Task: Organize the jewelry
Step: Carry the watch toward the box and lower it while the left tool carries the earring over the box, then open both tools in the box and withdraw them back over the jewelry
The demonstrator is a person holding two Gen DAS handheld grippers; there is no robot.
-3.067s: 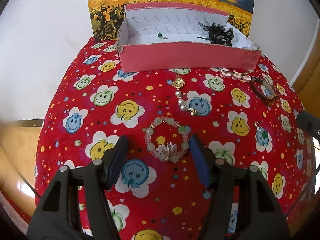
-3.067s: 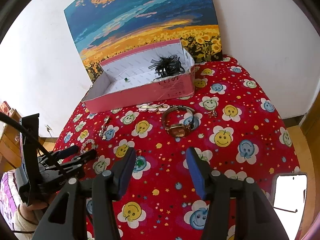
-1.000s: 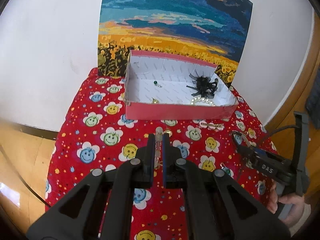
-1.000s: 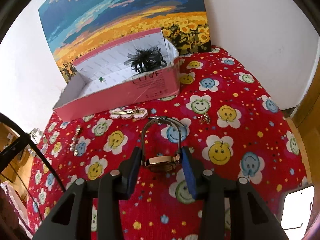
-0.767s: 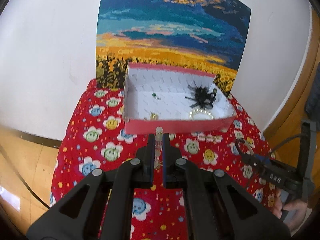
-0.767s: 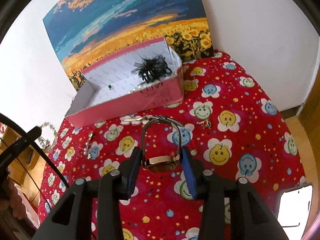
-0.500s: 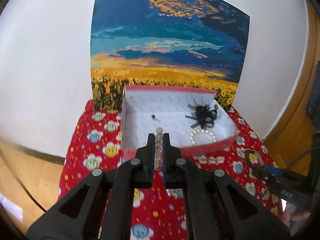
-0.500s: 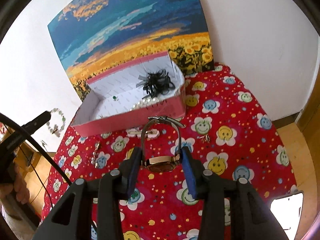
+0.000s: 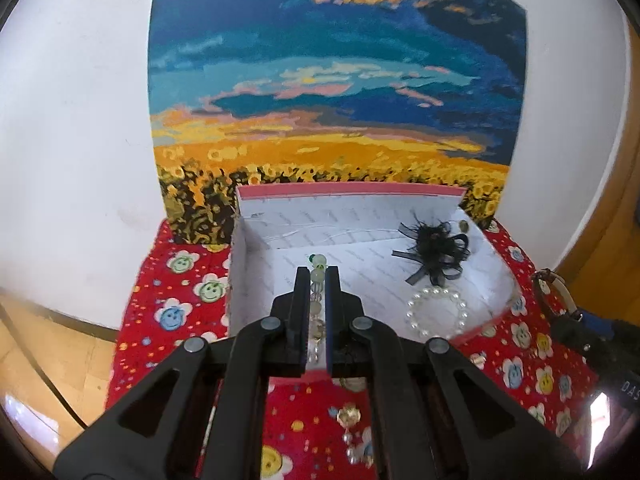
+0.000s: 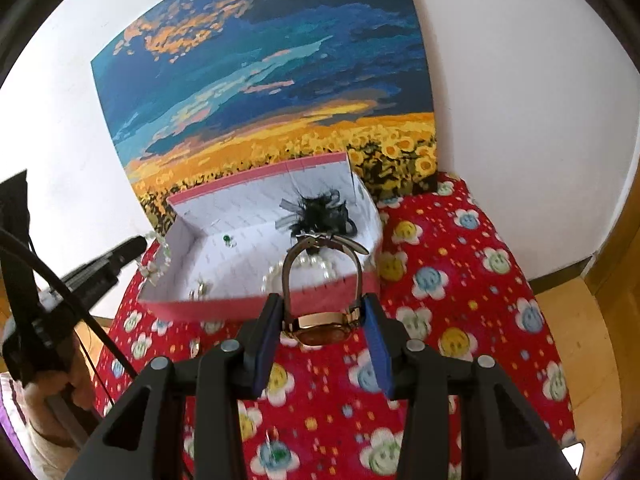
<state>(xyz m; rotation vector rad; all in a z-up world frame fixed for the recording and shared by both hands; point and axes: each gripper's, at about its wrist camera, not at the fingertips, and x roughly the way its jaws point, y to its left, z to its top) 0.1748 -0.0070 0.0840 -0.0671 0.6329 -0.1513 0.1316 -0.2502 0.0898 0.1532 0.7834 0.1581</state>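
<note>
Two tools, left pinching bracelet, right clamping watch

A pale green beaded bracelet hangs above the pink box, which holds a pearl bracelet and black feathery bow. A gold wristwatch is lifted, strap looping upward.

A large painted canvas of a sunflower field under a blue and orange sunset sky leans upright against the plain white wall, its lower edge resting at the back of the surface. A red cloth printed with smiling flower faces and small coloured dots covers that surface. Pale wooden flooring shows lower left, and a wooden door frame edge stands on the right.
</note>
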